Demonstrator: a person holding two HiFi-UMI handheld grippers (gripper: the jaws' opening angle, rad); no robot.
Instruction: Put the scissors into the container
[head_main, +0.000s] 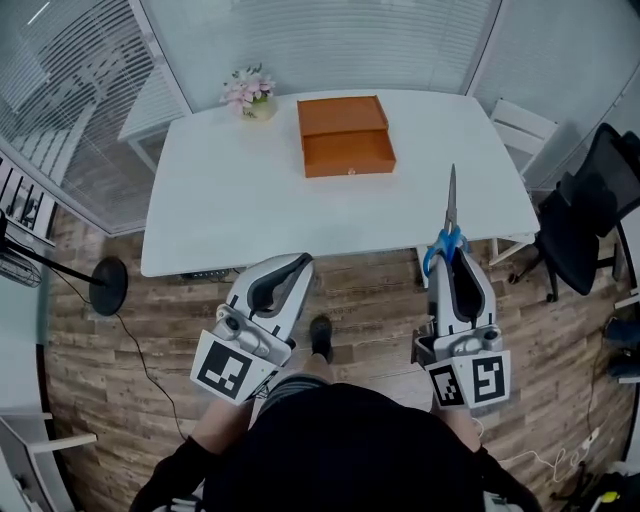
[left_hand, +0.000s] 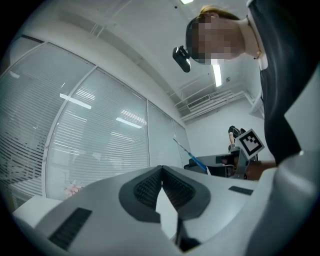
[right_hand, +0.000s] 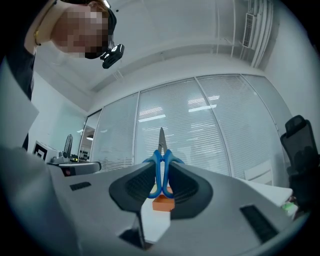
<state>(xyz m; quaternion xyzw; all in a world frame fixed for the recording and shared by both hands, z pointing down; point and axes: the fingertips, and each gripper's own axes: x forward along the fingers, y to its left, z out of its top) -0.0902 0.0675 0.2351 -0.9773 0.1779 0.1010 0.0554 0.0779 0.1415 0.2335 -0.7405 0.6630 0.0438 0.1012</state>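
The right gripper (right_hand: 161, 172) clamps the scissors (head_main: 450, 205) by their blue handles, blades pointing ahead toward the orange container (head_main: 345, 135), probably for tip-first entry (left gripper (left_hand: 161, 170) closed, empty)

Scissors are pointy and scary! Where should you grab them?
Hold the scissors by their blue handle loops, coming from behind, as the right claw does: the loops are thick and rounded, and the closed blades point away toward the table.
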